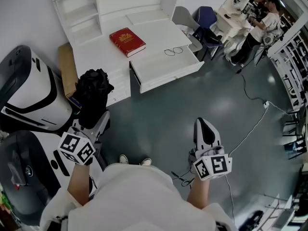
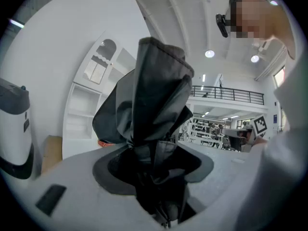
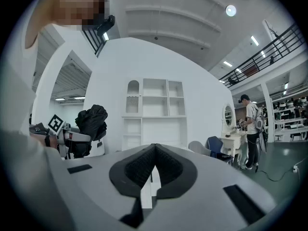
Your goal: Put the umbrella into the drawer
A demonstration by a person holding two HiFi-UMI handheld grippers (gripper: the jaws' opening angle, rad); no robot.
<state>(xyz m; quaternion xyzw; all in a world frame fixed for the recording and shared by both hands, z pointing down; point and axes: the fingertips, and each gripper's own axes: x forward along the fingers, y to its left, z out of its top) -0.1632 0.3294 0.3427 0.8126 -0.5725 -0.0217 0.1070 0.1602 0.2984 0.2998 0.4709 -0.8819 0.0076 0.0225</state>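
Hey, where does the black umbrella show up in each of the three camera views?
Head view: the umbrella sits left of centre, in front of the white furniture.
Left gripper view: it fills the centre, rising from the bottom edge.
Right gripper view: a small dark bundle at the left.
Shared landmark: the white shelf unit.

The left gripper [image 1: 95,121], at the lower left of the head view, points level and up-frame, its jaws clamped on the umbrella [image 1: 93,93]. The right gripper [image 1: 205,129], at the lower right, points level the same way, jaws together and empty. Both forearms [image 1: 78,189] reach in from the bottom edge.
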